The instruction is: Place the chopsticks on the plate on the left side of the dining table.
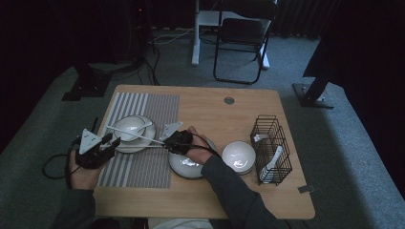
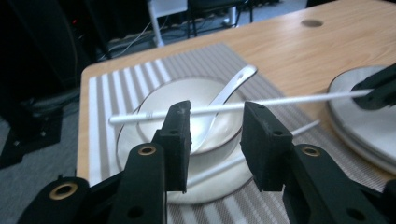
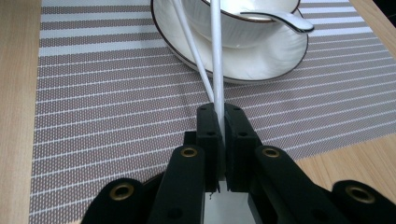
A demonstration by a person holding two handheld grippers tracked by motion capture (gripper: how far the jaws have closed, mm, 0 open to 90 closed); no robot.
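Striped placemat (image 1: 143,138) on the left half of the wooden table (image 1: 229,191); on it a white plate (image 1: 143,145) carrying a white bowl (image 1: 129,128) with a ceramic spoon (image 2: 231,86) inside. Two white chopsticks: one lying on the plate rim and mat (image 3: 194,56), the other (image 1: 136,135) lifted across the bowl, clamped at its right end in the shut right gripper (image 3: 219,114). Left gripper (image 2: 215,116) at the mat's near left, jaws apart, nothing between them. Likely light, stiff, thin and slick, prone to pivoting or slipping in a tip pinch. Best taken nearer the middle, squarely across the pads.
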